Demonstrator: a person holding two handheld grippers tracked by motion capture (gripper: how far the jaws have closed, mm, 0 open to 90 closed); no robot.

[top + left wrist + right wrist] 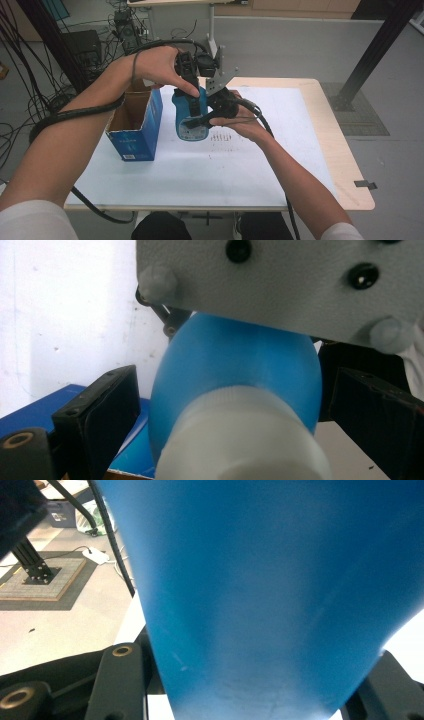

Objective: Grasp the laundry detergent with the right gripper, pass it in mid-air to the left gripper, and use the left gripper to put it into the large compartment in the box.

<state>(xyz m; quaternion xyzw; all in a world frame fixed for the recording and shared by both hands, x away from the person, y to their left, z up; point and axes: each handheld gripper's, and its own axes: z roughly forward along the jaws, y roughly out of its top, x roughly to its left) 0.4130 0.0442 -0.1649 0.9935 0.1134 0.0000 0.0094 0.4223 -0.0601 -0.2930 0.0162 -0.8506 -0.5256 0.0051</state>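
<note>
While held aloft: one blue bottle (190,112), two grippers.

Light wood surface (350,165), rounded corners, mostly covered by a big white sheet (210,175) with faint dark specks near the middle. Open blue cardboard box (135,127) standing on the sheet at the left, flaps up. Bare wood strip showing along the right edge.
</note>
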